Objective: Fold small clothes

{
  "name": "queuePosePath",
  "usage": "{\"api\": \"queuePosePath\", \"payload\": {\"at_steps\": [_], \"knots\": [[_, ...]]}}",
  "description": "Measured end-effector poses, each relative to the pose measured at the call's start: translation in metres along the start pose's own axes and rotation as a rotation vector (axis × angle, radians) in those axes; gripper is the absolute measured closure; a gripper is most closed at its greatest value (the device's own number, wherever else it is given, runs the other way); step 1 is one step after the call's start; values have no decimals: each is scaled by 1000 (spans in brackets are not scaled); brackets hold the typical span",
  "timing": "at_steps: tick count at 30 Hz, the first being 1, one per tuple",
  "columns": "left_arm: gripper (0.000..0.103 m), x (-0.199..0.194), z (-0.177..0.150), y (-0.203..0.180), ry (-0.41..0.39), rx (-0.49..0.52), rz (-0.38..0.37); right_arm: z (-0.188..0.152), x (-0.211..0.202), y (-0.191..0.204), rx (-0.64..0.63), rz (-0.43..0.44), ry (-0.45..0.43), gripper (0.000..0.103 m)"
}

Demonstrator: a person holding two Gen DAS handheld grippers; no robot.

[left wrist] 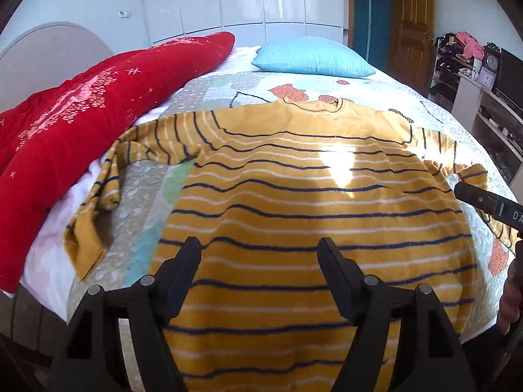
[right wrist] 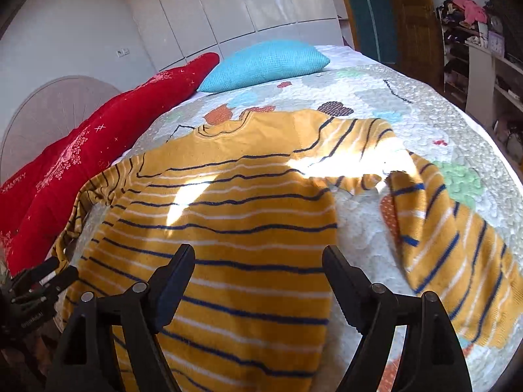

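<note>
A small mustard-yellow sweater (left wrist: 310, 202) with navy and white stripes lies flat on the bed, collar at the far end, sleeves spread to both sides. My left gripper (left wrist: 260, 251) hovers over its lower body, jaws wide apart with nothing between them. The right wrist view shows the same sweater (right wrist: 228, 228), its right sleeve (right wrist: 451, 245) bent down along the side. My right gripper (right wrist: 258, 258) stands open above the sweater's lower right edge, holding nothing. The right gripper's black finger (left wrist: 483, 201) pokes in at the left wrist view's right edge.
A quilted patterned bedspread (right wrist: 408, 124) covers the bed. A red blanket (left wrist: 81, 114) lies along the left side and a light blue pillow (left wrist: 313, 57) sits at the head. White wardrobes stand behind; cluttered shelves (left wrist: 474, 75) stand on the right. A gloved hand (right wrist: 26, 300) shows low left.
</note>
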State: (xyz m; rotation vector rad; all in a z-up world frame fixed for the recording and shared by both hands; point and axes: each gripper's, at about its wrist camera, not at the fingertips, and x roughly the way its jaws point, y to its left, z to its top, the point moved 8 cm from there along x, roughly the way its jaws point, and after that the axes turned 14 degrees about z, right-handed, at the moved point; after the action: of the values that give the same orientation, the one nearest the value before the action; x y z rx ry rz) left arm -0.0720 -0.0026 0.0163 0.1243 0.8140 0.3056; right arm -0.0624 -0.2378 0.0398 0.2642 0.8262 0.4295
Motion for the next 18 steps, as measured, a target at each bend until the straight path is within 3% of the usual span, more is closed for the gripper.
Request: {"api": "queuePosePath", "payload": {"at_steps": [5,11,18], "knots": [[31,52,13,-26,58,-2,5,9,42,-14,-32,-75,19,19],[27,96,9,-27,130,-65,47,0,67,-37,-8,-114,39,19],[14,94,3,-31,43,-51,124,-8,76,-27,-121,-200,29,9]]}}
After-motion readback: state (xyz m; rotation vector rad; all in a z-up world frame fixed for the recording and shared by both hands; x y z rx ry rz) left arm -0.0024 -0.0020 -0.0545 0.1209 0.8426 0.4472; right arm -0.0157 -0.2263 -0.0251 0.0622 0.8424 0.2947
